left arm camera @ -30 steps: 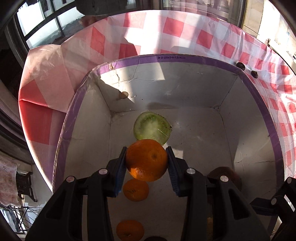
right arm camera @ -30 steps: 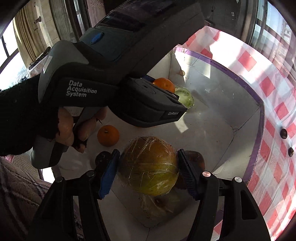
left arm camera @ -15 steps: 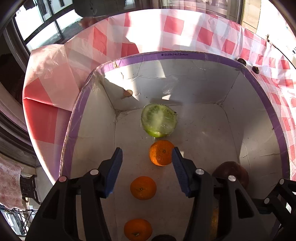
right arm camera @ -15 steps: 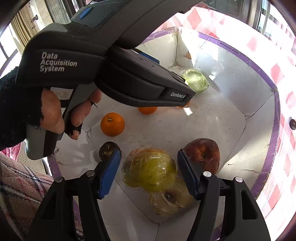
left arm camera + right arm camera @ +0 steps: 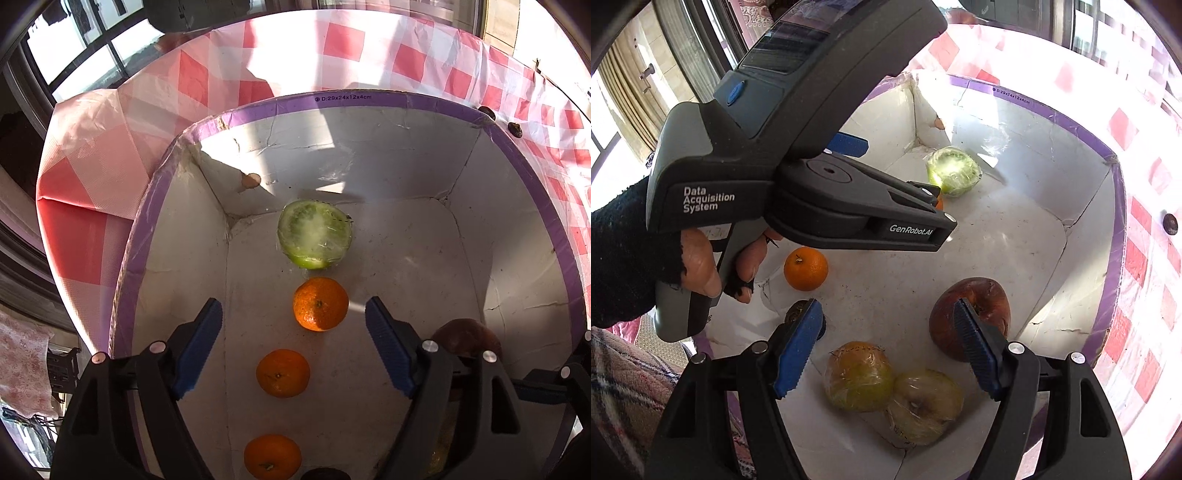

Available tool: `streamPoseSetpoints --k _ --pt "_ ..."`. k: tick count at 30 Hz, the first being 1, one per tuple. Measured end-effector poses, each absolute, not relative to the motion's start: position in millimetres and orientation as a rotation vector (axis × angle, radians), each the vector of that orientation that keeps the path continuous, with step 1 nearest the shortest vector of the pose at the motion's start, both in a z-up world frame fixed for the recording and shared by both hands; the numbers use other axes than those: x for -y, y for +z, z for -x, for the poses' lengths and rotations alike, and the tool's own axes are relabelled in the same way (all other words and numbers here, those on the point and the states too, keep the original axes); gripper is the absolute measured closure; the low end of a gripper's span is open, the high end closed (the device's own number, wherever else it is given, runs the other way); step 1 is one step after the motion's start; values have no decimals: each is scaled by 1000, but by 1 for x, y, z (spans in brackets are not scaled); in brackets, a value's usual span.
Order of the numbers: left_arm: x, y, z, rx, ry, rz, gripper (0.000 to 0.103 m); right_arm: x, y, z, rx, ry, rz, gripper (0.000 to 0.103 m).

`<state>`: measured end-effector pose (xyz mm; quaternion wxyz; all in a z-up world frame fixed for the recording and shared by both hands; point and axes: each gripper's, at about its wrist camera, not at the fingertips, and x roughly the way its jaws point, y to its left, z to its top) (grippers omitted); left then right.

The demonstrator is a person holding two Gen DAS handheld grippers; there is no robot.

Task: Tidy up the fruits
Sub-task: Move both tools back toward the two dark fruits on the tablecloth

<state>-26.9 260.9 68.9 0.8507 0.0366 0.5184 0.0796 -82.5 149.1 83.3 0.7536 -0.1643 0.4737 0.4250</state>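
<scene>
I find the left gripper [image 5: 293, 343] with its jaws spread wide and nothing between the pads. It hangs over the white box [image 5: 369, 147], which has a purple rim and sits on a red-checked cloth [image 5: 332, 48]. The far orange [image 5: 320, 304] lies on the box floor ahead of the jaw tips, roughly on the centre line, clear of both pads and just short of the wrapped green half-fruit [image 5: 314, 233]. A second orange [image 5: 283, 373] lies between the two fingers but lower, on the floor, touching neither. A third orange [image 5: 272, 456] sits nearest the camera.

I find the right gripper [image 5: 888, 345] likewise wide open and empty. A wrapped yellow-orange fruit [image 5: 858, 376] lies on the floor in the gap between its pads, touching a second wrapped pale fruit [image 5: 923, 406]. The brown apple [image 5: 975, 310] sits partly behind the right-hand pad; I cannot tell whether they touch.
</scene>
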Motion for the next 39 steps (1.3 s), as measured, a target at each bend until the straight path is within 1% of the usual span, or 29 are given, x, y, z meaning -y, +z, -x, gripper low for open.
streamPoseSetpoints --k 3,7,10,14,16,17,21,24,30,34,39 --pt "-261 69 27 -1090 178 -82 17 -138 93 78 -987 922 293 31" --pt "-260 71 25 -1087 196 -82 13 -121 103 69 -940 887 189 31" --pt "-261 76 23 -1065 206 -46 12 -104 109 62 -927 874 100 29" --pt "-258 97 22 -956 235 10 10 -73 113 48 -933 894 -89 26" --pt "-256 112 23 -873 267 41 3 -57 116 46 -922 864 -112 24" --pt "-255 119 22 -835 282 62 2 -48 116 43 -924 851 -136 24" --pt "-239 141 11 -757 284 137 2 -9 108 29 -953 775 -250 24" --pt "-214 153 -1 -723 242 147 2 25 98 19 -981 667 -311 24" --pt "-129 158 -28 -728 72 85 2 90 66 -4 -1063 372 -244 24" --pt "-65 136 -46 -793 -35 8 2 127 47 -22 -1094 256 -168 24" --pt "-8 98 -66 -892 -60 -121 2 159 26 -56 -1088 191 -83 24"
